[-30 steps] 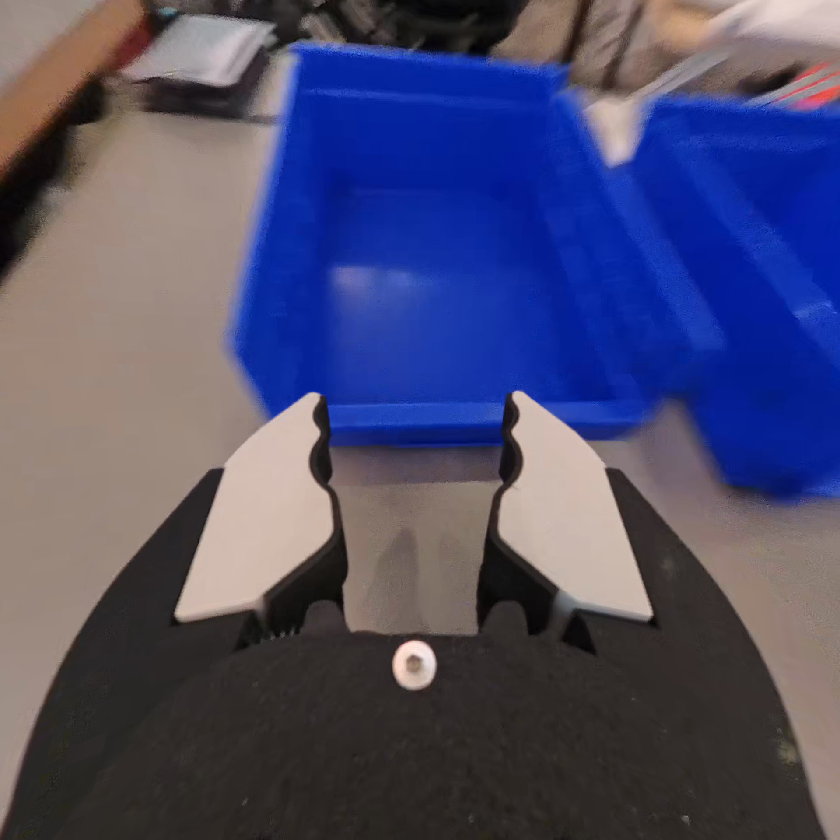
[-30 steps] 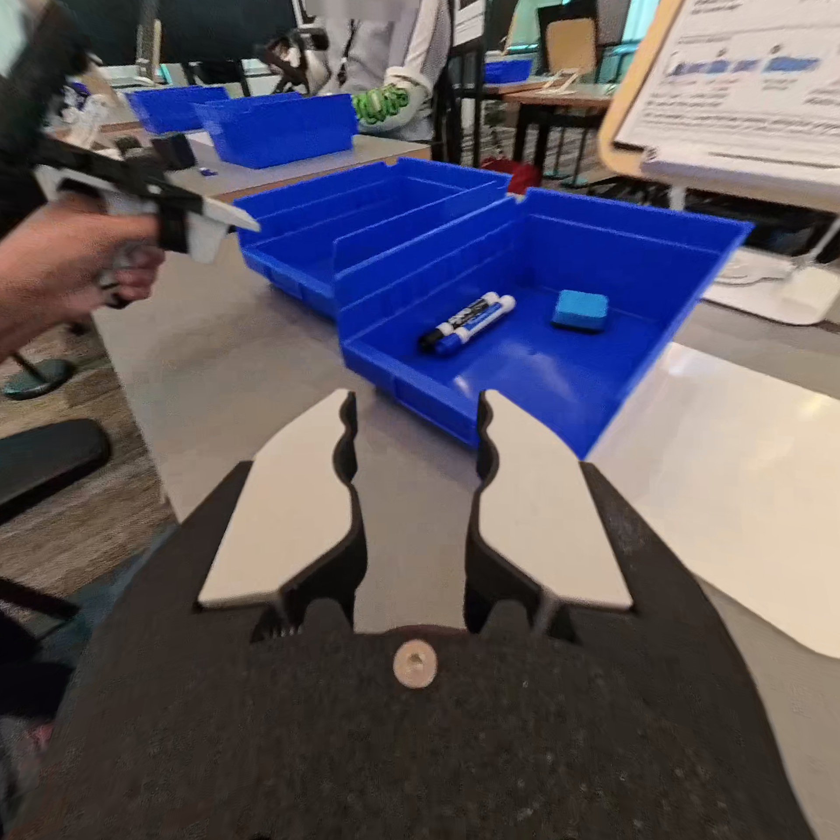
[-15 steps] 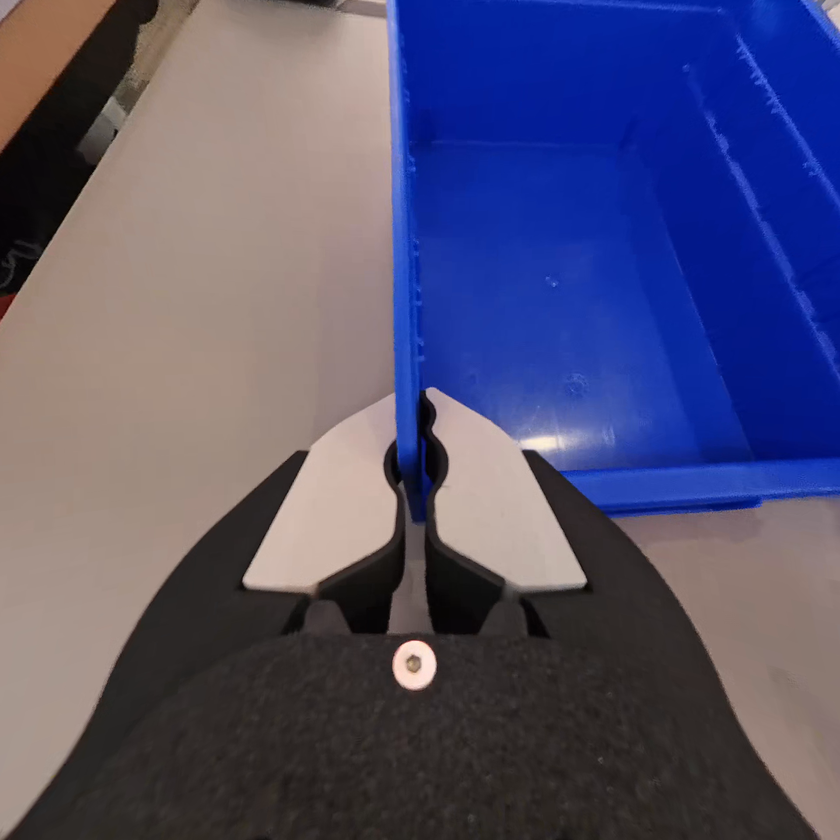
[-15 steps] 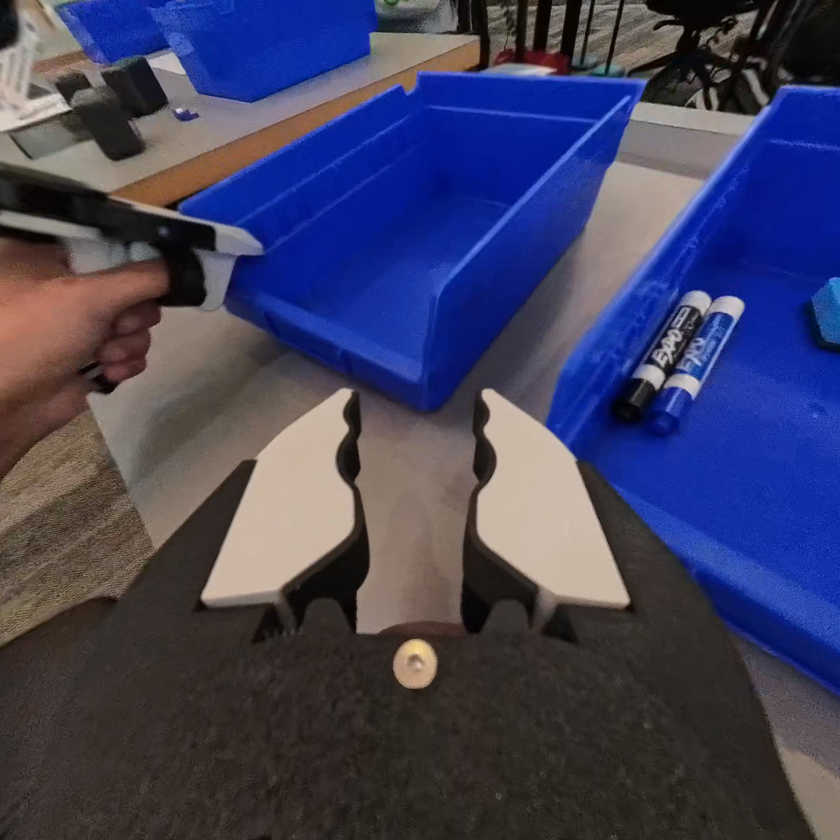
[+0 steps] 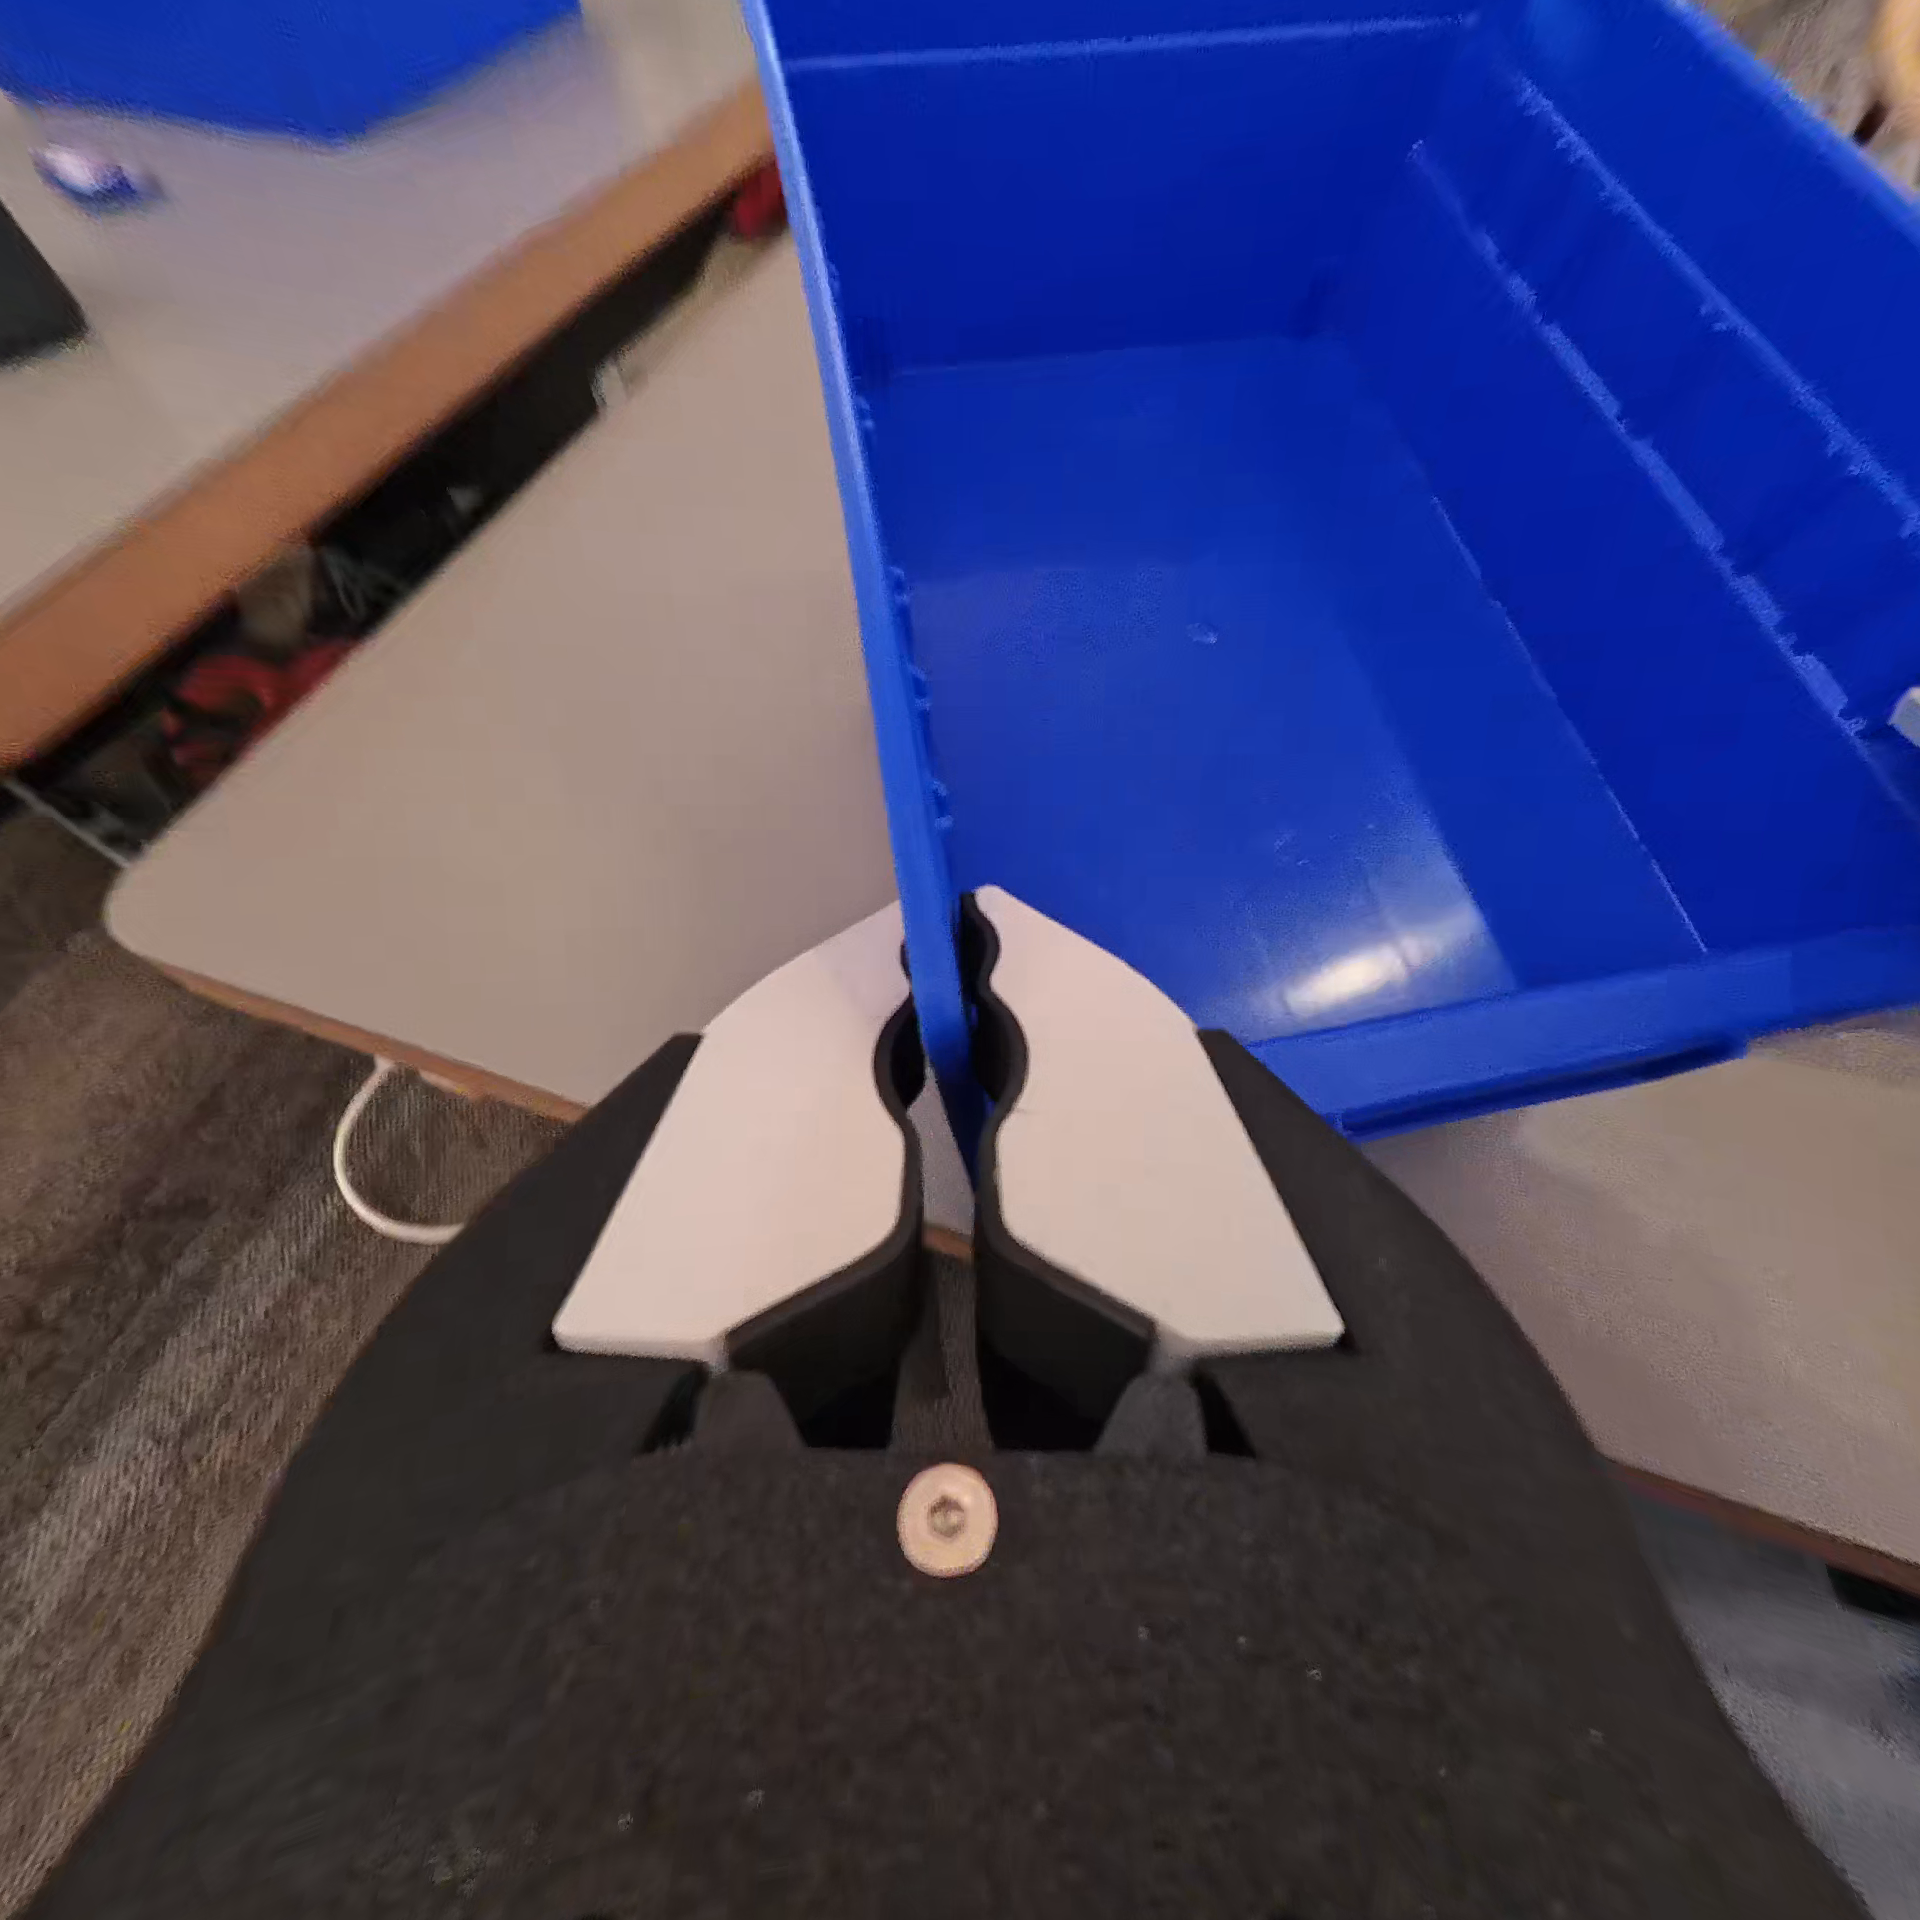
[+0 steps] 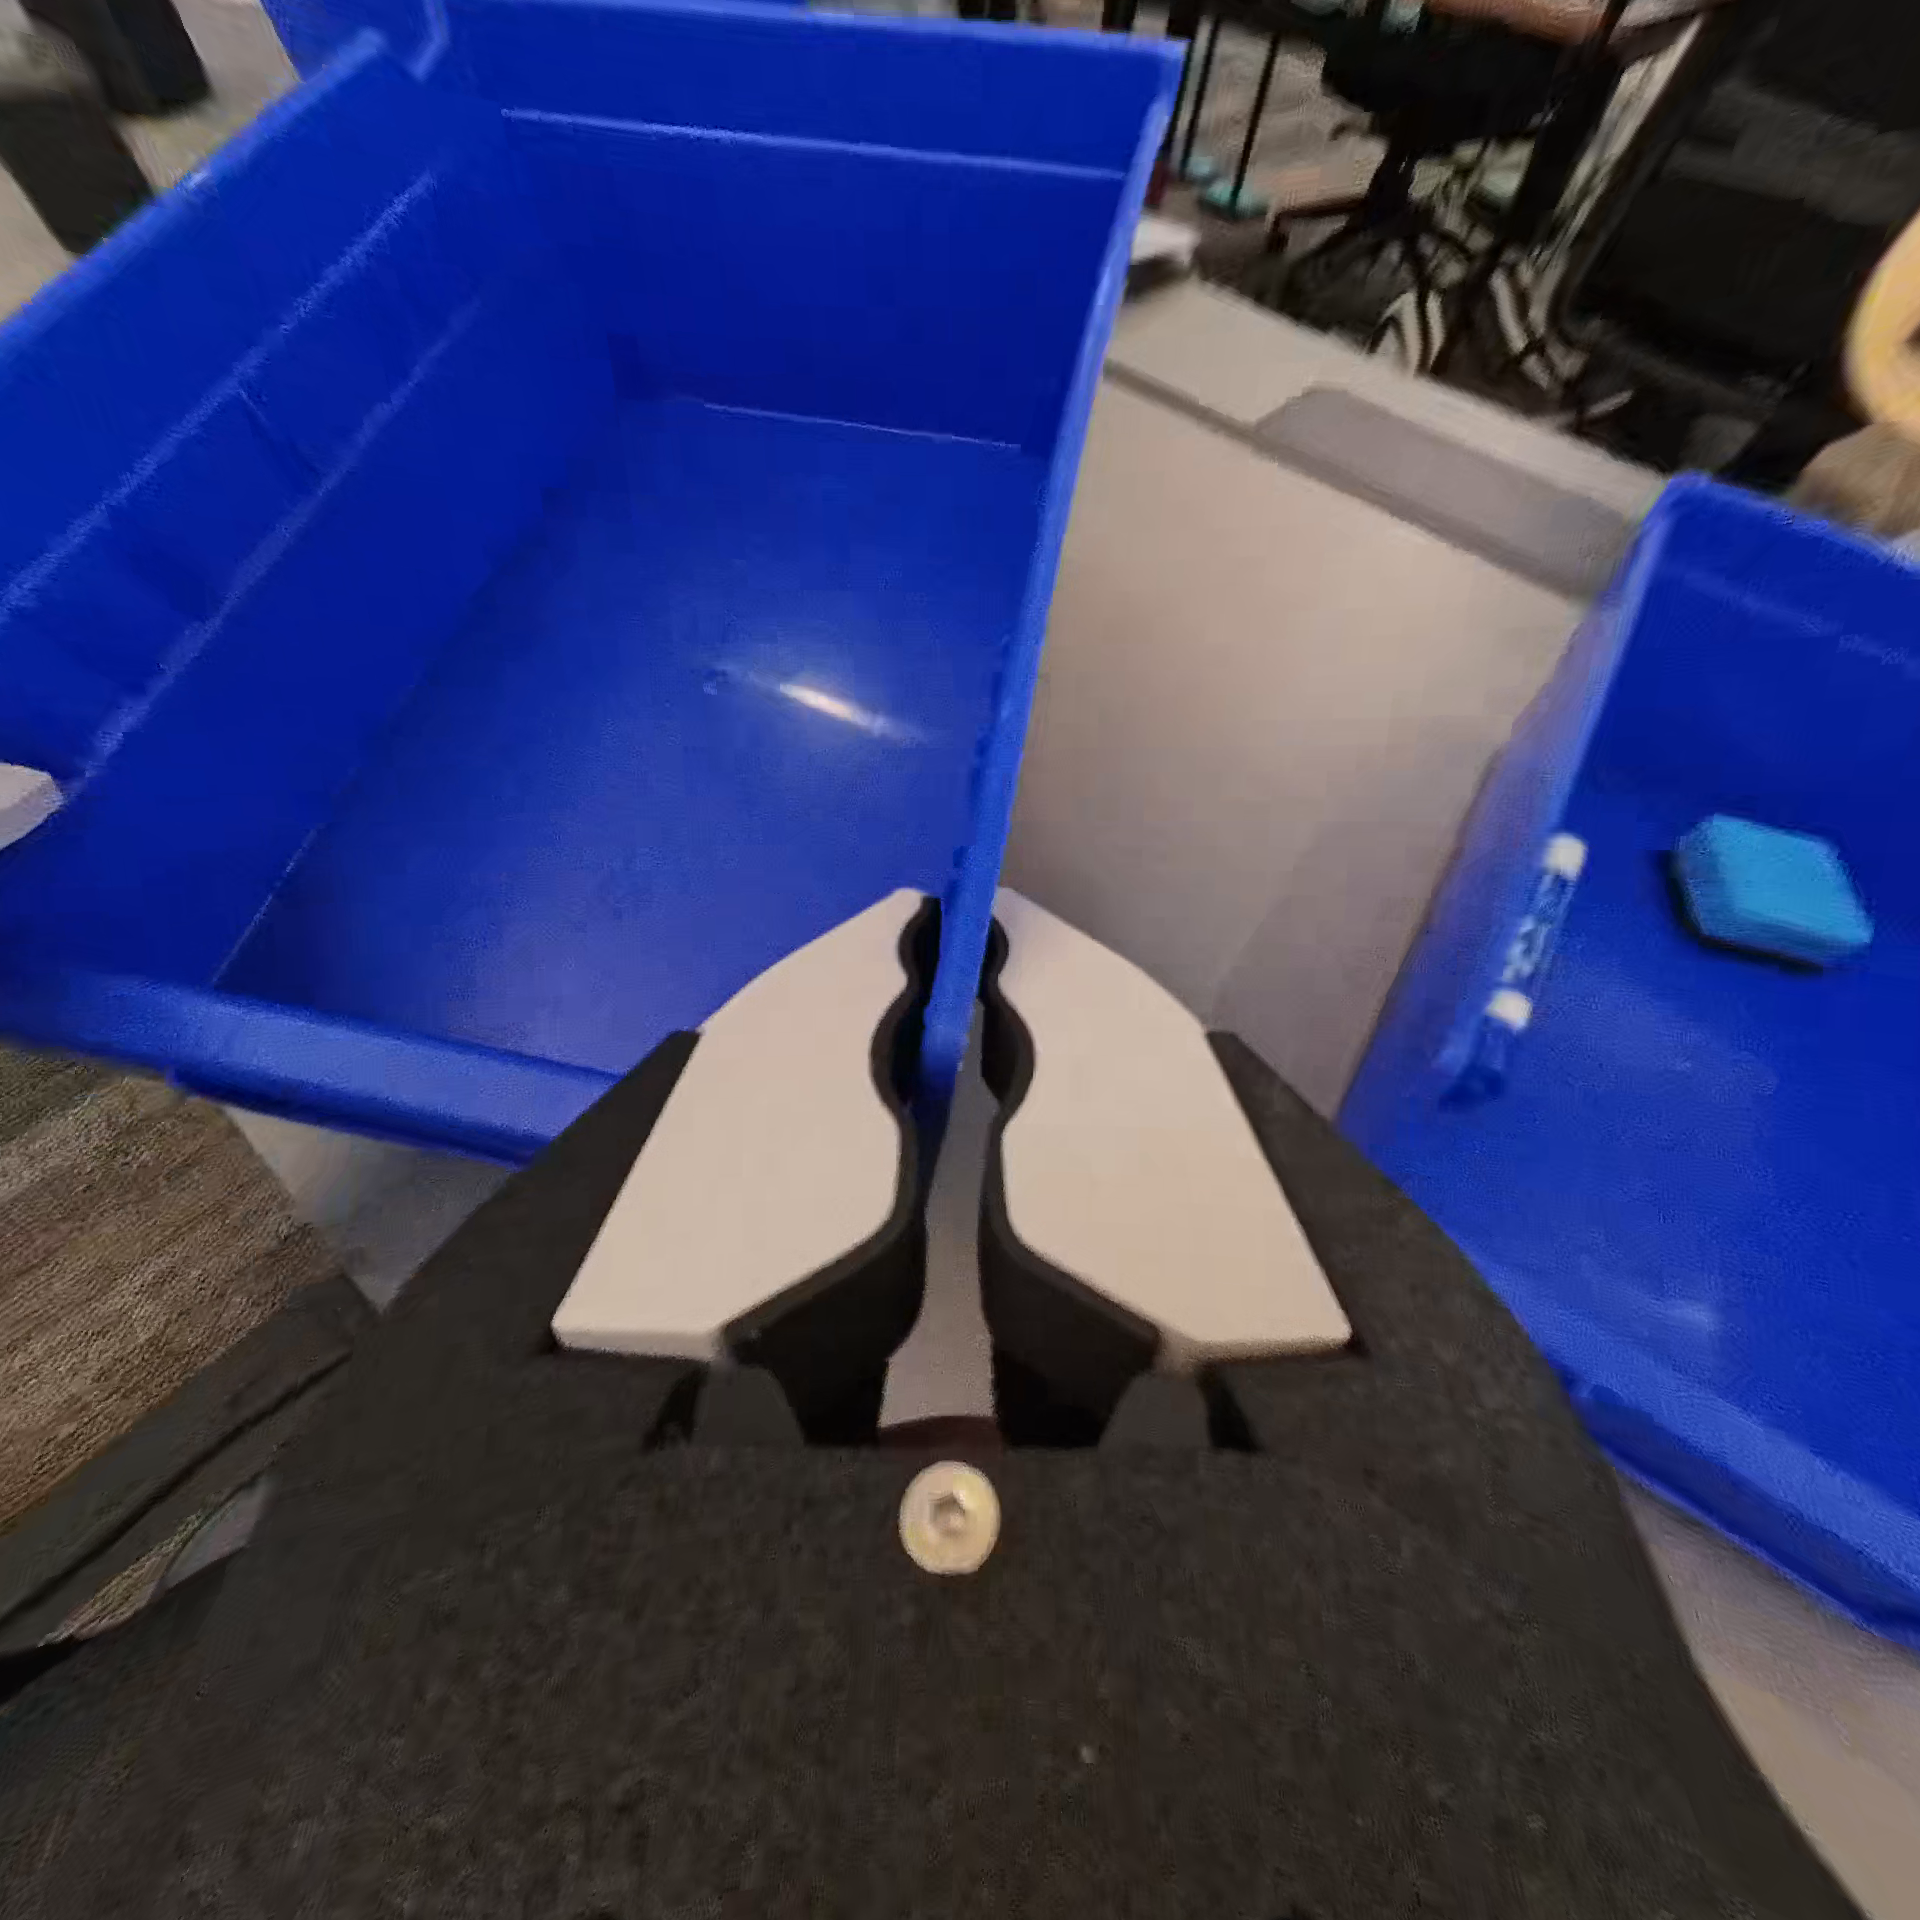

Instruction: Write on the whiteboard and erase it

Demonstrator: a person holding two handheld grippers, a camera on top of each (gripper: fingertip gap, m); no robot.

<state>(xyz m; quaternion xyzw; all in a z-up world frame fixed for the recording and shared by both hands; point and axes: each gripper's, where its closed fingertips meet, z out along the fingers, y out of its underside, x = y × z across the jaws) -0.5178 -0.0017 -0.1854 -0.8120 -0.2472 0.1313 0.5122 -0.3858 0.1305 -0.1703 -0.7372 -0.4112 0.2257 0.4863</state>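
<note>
An empty blue bin (image 5: 1299, 675) sits on the grey table (image 5: 520, 727). My left gripper (image 5: 940, 935) is shut on the bin's left wall, with both pads pressed on the thin rim. My right gripper (image 6: 961, 935) is shut on the same bin's (image 6: 623, 675) right wall near its front corner. A second blue bin (image 6: 1714, 1195) to the right holds a light blue eraser (image 6: 1771, 904) and markers (image 6: 1527, 935) lying by its left wall. A tip of the left gripper's finger (image 6: 26, 795) shows at the bin's far side in the right wrist view.
The table's front corner and the carpet below show in the left wrist view, with a white cable (image 5: 358, 1153) on the floor. Another table with a wooden edge (image 5: 364, 364) stands to the left. Dark chair legs and stands (image 6: 1455, 208) are behind the table.
My left gripper closed on the bin's left wall about half a second ago and still holds it. My right gripper moved in from open and closed on the right wall. The bin now sits skewed in both views.
</note>
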